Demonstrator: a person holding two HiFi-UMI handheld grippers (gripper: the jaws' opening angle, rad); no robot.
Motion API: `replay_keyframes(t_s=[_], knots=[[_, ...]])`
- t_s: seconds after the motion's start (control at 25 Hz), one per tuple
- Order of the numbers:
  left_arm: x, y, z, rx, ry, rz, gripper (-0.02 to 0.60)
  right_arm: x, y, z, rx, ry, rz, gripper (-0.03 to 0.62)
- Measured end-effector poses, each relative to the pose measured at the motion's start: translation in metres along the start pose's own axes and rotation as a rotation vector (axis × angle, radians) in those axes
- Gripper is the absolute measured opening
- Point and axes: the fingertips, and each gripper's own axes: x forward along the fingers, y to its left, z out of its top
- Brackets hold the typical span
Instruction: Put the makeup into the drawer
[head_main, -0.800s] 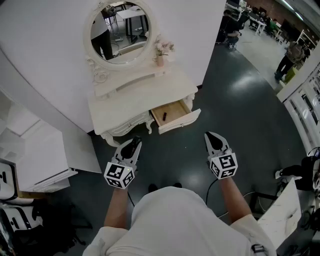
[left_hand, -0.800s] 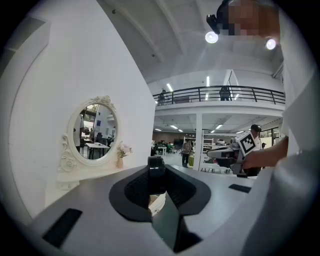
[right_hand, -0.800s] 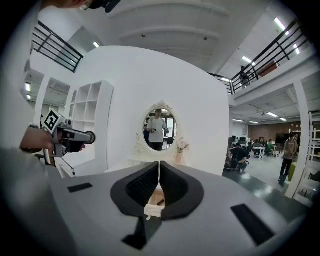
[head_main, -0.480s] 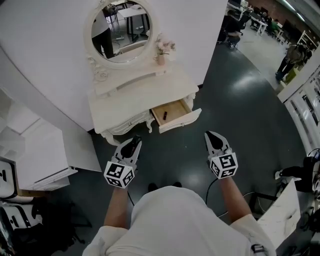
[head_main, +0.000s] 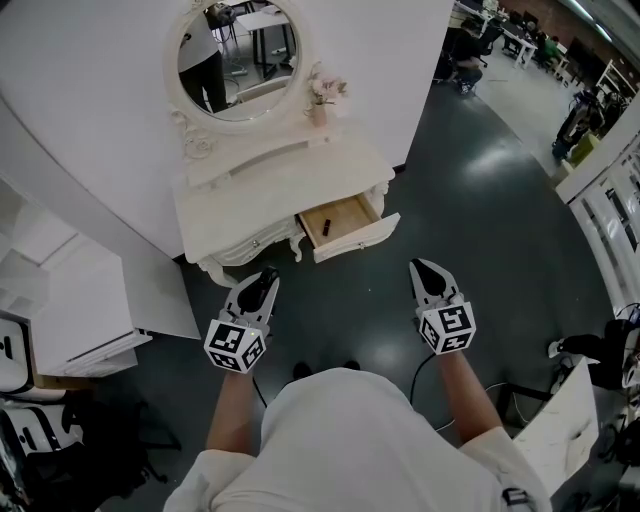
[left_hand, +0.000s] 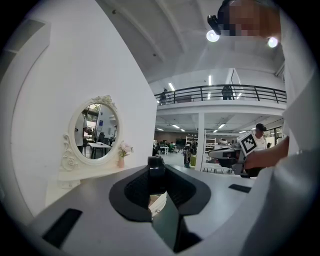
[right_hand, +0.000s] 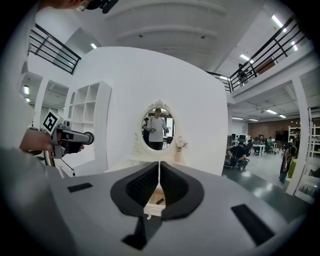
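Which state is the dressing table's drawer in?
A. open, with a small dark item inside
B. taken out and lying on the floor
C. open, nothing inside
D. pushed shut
A: the drawer stands pulled out from the dressing table, and a small dark item lies on its wooden bottom.

Drawer (head_main: 358, 238) pulled open at bench's right front corner, bare wood inside. Small dark makeup stick (head_main: 327, 219) lies flat in it. Black makeup tube (left_hand: 156, 172) upright, clamped in left gripper (left_hand: 156, 164).
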Motion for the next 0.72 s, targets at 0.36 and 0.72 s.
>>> replay_keyframes(t_s=[0.36,0.72], knots=[[0.011,-0.030,-0.004,0.000,0.002,0.021,0.074,-0.012,-0.022,-0.007,-0.001,-0.005,0.024,0.034],[0.013,-0.051,-0.017,-0.019,0.008,0.051,0.074,-0.019,-0.030,-0.021,-0.013,0.010,0.067,0.034]])
